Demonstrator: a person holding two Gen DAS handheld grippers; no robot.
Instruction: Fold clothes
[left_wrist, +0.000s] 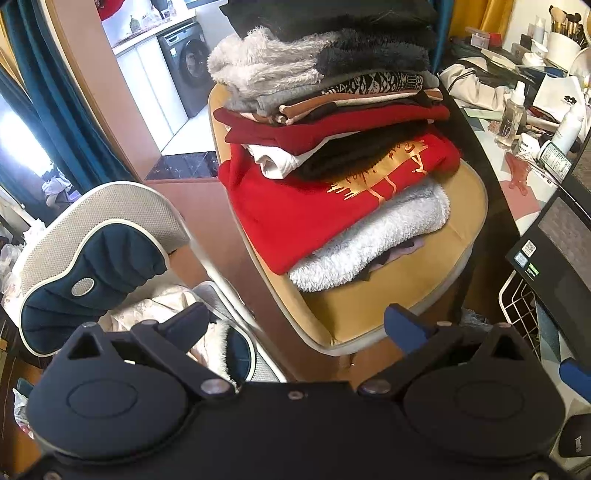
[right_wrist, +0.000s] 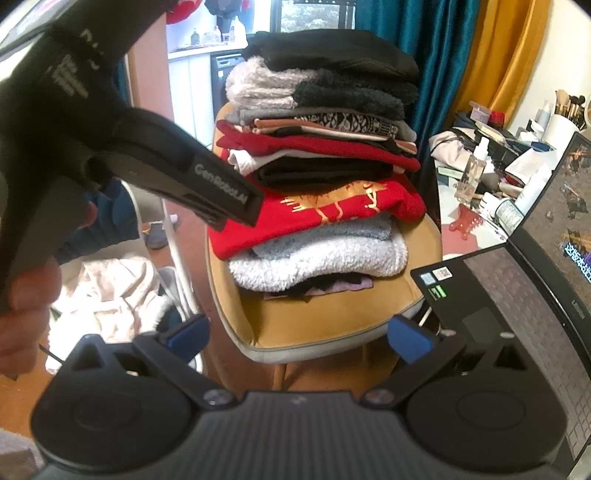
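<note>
Tall folded clothes stack (left_wrist: 332, 147) on tan chair (left_wrist: 388, 306) — left gripper (left_wrist: 295, 321), right gripper (right_wrist: 295, 332) both wide, empty.

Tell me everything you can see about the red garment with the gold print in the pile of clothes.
The red garment is folded and lies low in the pile of clothes on the yellow chair seat. It looks like soft knit or fleece. A shiny gold print crosses its top face. It rests on a fluffy white garment, and a black garment lies on it. Its near edge hangs slightly over the white one. Neither pair of tongs touches it.
</note>
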